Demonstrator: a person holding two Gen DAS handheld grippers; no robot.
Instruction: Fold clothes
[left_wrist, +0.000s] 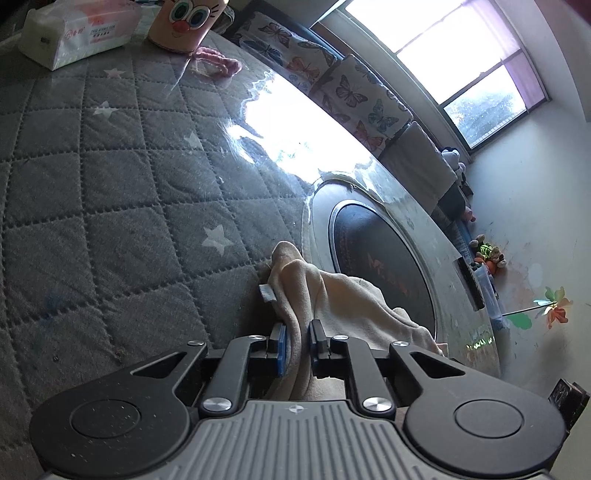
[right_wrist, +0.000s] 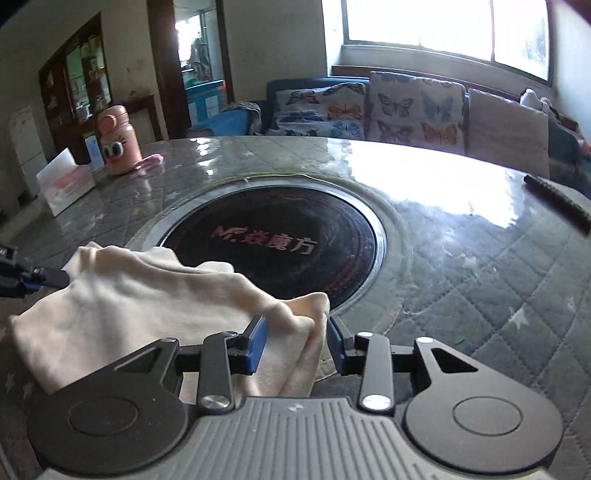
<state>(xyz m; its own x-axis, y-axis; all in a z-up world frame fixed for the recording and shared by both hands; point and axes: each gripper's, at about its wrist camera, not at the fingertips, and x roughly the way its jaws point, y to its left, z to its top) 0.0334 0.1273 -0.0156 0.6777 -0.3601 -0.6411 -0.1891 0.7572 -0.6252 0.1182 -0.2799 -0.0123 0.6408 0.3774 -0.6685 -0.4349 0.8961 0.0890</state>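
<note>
While gripping: both my claws hold one cream garment (right_wrist: 147, 291)
Left gripper (left_wrist: 295, 338): nearly closed, cloth pinched between pads
Right gripper (right_wrist: 295, 338): jaws wider — bunched corner clamped
Garment: draped beside the round cooktop (right_wrist: 273, 243) on the quilted table (right_wrist: 498, 280)

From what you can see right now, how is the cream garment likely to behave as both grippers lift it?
The cream garment looks floppy: it sags between the left gripper and the right gripper. Probably light, since it drapes in thin soft folds. It could slide easily on the glossy table cover.
</note>
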